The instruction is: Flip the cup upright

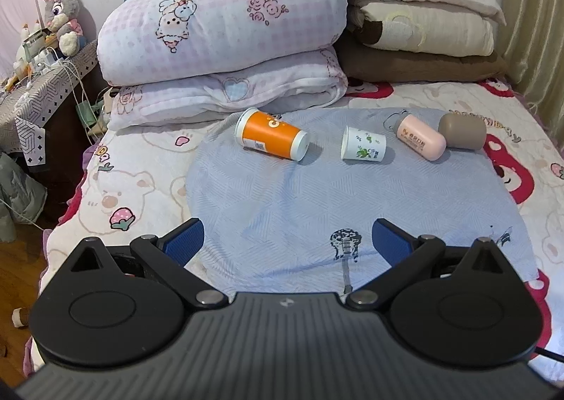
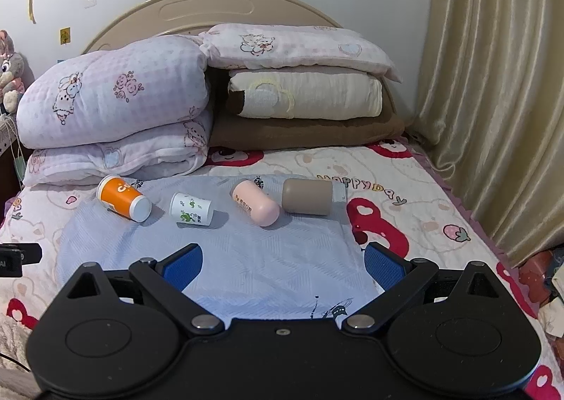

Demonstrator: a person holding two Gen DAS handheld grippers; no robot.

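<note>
Several cups lie on their sides in a row on a light blue cloth [image 1: 299,195] on the bed: an orange paper cup [image 1: 271,135] [image 2: 123,198], a small white cup with green print [image 1: 363,145] [image 2: 191,209], a pink cup [image 1: 421,136] [image 2: 255,202] and a taupe cup [image 1: 462,131] [image 2: 307,196]. My left gripper [image 1: 287,237] is open and empty, well in front of the cups. My right gripper [image 2: 283,260] is open and empty, also short of the cups.
Folded quilts [image 1: 218,43] and stacked pillows [image 1: 423,26] lie behind the cups against the headboard. A cluttered side table [image 1: 38,82] with a plush rabbit stands left of the bed. A curtain [image 2: 493,82] hangs at the right.
</note>
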